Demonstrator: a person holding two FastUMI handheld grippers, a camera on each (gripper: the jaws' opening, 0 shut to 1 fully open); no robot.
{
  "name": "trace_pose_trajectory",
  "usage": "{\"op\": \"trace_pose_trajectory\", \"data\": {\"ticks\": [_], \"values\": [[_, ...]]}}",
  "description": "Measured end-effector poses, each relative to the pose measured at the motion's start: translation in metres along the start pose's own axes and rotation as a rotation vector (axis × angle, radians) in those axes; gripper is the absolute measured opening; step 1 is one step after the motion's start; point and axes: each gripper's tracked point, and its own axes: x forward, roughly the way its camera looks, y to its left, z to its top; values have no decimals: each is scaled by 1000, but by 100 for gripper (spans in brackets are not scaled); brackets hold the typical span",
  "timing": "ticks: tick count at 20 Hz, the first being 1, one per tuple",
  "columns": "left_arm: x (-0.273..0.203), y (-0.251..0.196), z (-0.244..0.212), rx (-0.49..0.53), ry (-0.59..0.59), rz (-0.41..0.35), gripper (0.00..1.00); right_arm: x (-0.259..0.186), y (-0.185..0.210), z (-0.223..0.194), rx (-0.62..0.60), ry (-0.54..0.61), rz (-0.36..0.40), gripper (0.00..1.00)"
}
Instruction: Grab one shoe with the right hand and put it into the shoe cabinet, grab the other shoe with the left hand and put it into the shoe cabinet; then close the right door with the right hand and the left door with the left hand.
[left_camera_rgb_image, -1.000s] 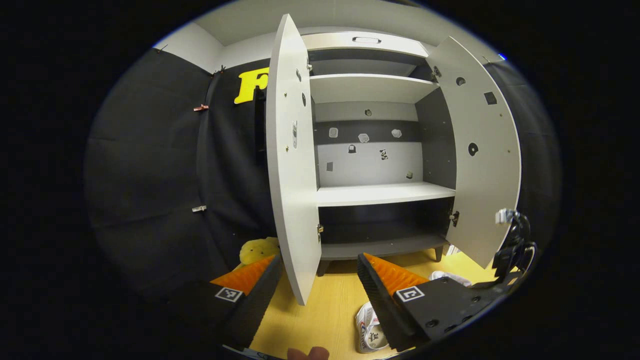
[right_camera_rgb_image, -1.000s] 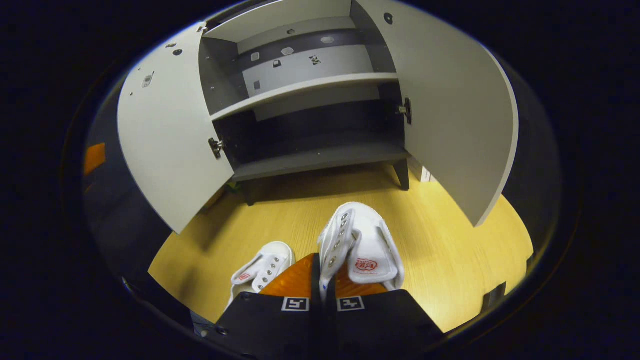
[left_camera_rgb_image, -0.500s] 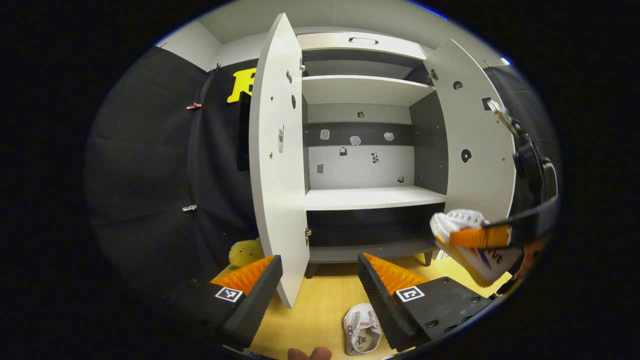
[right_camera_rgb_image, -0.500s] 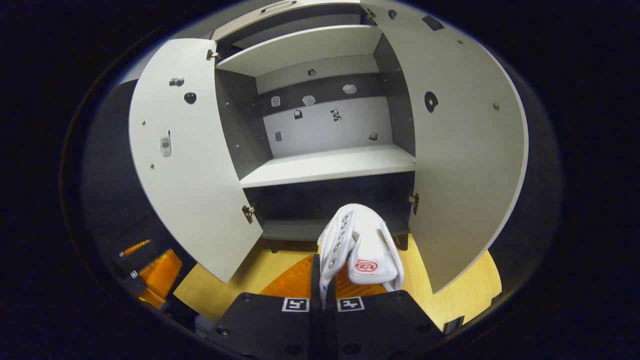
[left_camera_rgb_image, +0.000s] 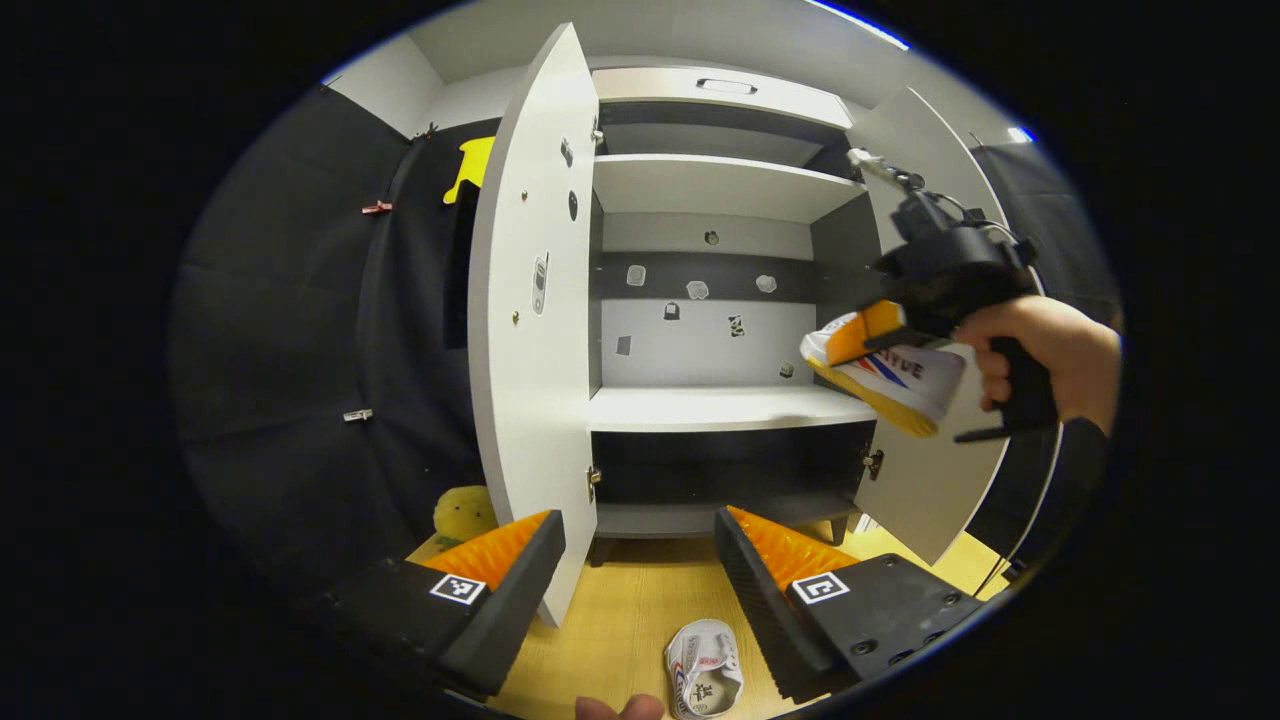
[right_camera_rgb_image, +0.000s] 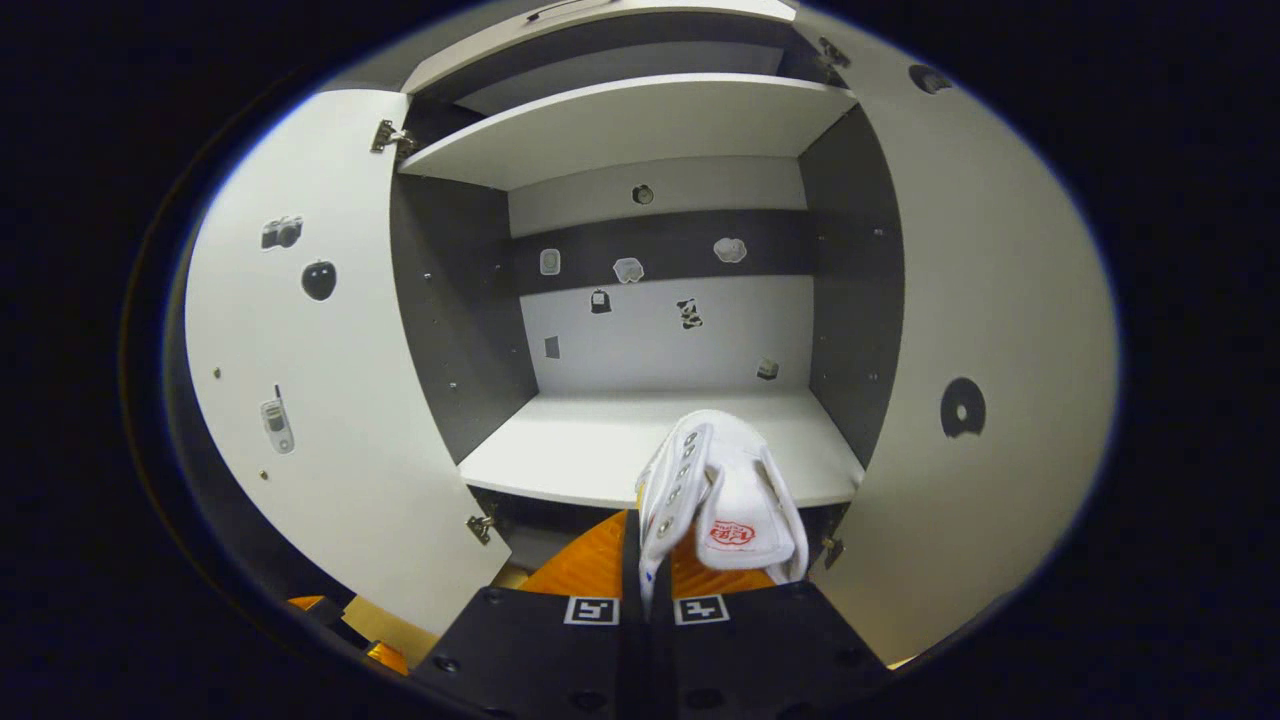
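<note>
- Right gripper (right_camera_rgb_image: 645, 560): jaws pressed together on the collar edge of the white shoe (right_camera_rgb_image: 725, 495), which hangs in the air just in front of the middle shelf (right_camera_rgb_image: 580, 455) of the shoe cabinet (right_camera_rgb_image: 650, 130).
- In the left gripper view the same shoe (left_camera_rgb_image: 885, 370) sits by the right door (left_camera_rgb_image: 925, 480), level with that shelf; a hand (left_camera_rgb_image: 1050, 350) holds the right gripper (left_camera_rgb_image: 870, 335).
- Left gripper (left_camera_rgb_image: 640, 560): jaws spread, holding nothing. The other shoe (left_camera_rgb_image: 705, 675) lies on the wooden floor (left_camera_rgb_image: 620, 620), near, in front of the cabinet.
- Step in hand, my read: set the first shoe on the middle shelf. Carry it past the shelf lip, lower until the sole sits flat, then release. Keep off both doors; the left door (left_camera_rgb_image: 530, 330) stands wide open too.
- The grip is on a thin fabric edge, so the shoe may swing or tilt; go slow.
- Materials: shoe is white canvas with metal eyelets, a soft tongue and a yellowish rubber sole. Cabinet is smooth laminate board, light shelves, dark side walls, small stickers on the back panel and doors.
</note>
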Motion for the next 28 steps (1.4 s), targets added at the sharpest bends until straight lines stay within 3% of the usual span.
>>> {"op": "trace_pose_trajectory", "data": {"ticks": [7,16,21,26,27,28], "values": [[11,-2,-2,-9,6,-6,95,111,-25,24,-69,61,-45,5],[22,1,-16,-25,43,41,95,222,-61,23,-210,150,-118,5],[27,5,-23,-34,62,65,95,252,-74,7,-294,191,-143,5],[27,8,-27,-41,70,76,95,263,-75,-2,-300,213,-171,5],[26,8,-28,-40,70,78,95,261,-76,-2,-296,216,-185,6],[26,9,-29,-40,72,78,95,260,-77,-2,-290,217,-194,13]]}}
